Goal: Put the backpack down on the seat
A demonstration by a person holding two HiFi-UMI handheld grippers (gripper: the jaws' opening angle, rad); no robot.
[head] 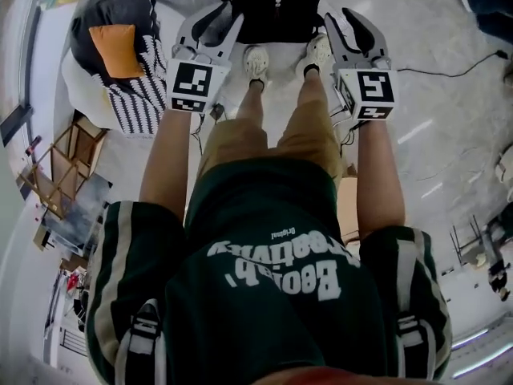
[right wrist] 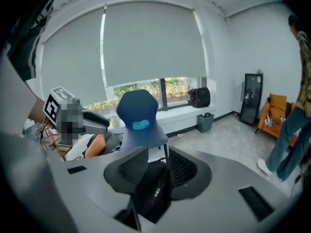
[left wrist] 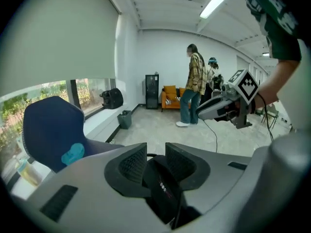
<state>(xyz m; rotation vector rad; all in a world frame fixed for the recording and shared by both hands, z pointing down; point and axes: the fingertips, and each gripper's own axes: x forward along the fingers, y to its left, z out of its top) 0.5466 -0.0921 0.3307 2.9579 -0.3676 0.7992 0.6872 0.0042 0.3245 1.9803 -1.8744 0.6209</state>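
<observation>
Looking steeply down the person's front: dark green shirt (head: pixel 264 295) with white print, tan shorts (head: pixel 272 143), pale shoes (head: pixel 256 58) on a light floor (head: pixel 433 135). Both forearms reach forward. The left gripper (head: pixel 210 22) and right gripper (head: pixel 346 26) flank a black backpack (head: pixel 276 6) at the top edge of the frame. Each has its jaws parted toward the bag's sides. They appear to meet the fabric, though contact is not clear from here. At left lie an orange cushion (head: pixel 115 50), a striped cloth (head: pixel 138 99) and a wooden frame (head: pixel 60 167). A cable (head: pixel 449 73) crosses the floor at right.
</observation>
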